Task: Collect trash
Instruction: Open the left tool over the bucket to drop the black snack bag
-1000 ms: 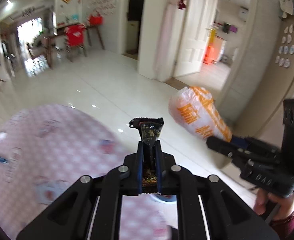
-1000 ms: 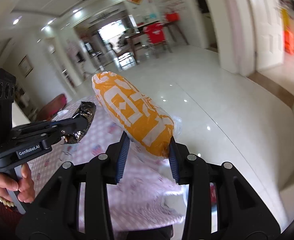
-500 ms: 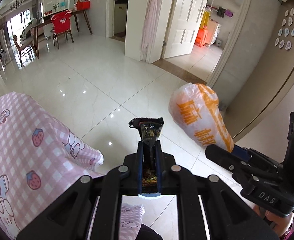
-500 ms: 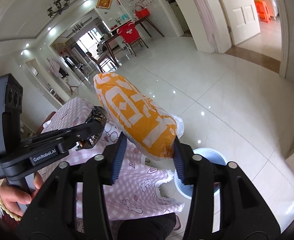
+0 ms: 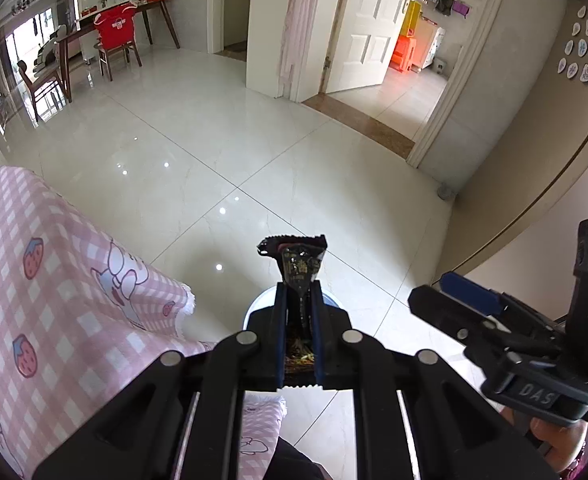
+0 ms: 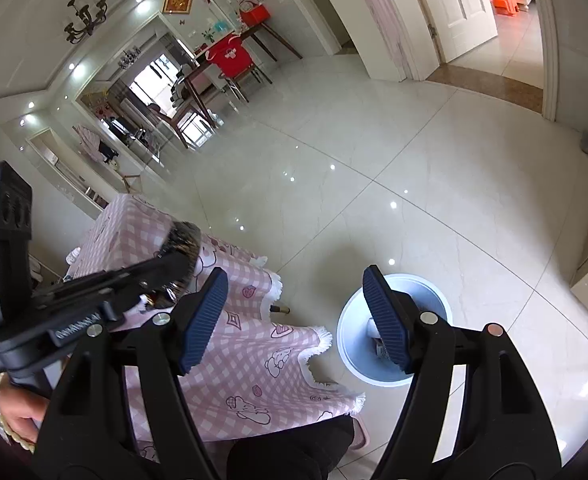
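Left hand-held gripper (image 5: 298, 292) clamped on dark wrapper (image 5: 298, 264); right hand-held gripper (image 6: 296, 312) opening, empty.

We hold the left gripper (image 5: 298, 292) over the bin (image 6: 392, 330), a wrapper (image 5: 300, 268) standing upright between its fingers; the bin sits on the floor (image 5: 253, 152) just beside the hanging edge of the tablecloth (image 5: 53, 300), to the cloth's right in both views; the right gripper (image 6: 296, 310) hangs above the gap between cloth and bin, its jaws opening with nothing between them; in the left wrist view it lies to the right of the wrapper; far across the floor a chair (image 5: 115, 36) stands at a table (image 5: 81, 32); a doorway (image 5: 422, 48) opens at the right.
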Demonstrator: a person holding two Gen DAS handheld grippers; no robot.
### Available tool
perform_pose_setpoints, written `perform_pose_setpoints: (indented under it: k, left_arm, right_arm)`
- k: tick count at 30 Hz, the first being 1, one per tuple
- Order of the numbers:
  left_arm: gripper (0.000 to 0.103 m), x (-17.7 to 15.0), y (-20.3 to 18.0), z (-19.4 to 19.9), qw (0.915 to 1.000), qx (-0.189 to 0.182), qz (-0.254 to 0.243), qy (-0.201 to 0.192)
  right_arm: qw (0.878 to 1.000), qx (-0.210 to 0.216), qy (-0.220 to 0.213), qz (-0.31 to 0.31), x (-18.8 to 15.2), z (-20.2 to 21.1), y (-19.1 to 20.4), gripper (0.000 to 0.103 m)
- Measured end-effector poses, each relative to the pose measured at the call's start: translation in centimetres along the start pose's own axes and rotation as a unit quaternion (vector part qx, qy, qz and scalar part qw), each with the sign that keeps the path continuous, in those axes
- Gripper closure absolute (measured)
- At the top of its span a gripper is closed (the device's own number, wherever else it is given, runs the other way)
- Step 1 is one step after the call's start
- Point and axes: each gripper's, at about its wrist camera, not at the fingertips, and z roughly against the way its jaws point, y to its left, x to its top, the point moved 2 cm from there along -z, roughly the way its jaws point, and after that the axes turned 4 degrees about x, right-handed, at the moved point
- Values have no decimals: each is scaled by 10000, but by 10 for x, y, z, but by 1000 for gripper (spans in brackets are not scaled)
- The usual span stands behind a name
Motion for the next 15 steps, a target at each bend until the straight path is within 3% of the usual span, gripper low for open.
perform_pose_setpoints:
  k: [15]
  left_arm:
    - [92,1,-12,-13,9998,-61,-129,133]
  right_arm:
    - [9998,71,-186,2,5,11,-1,33]
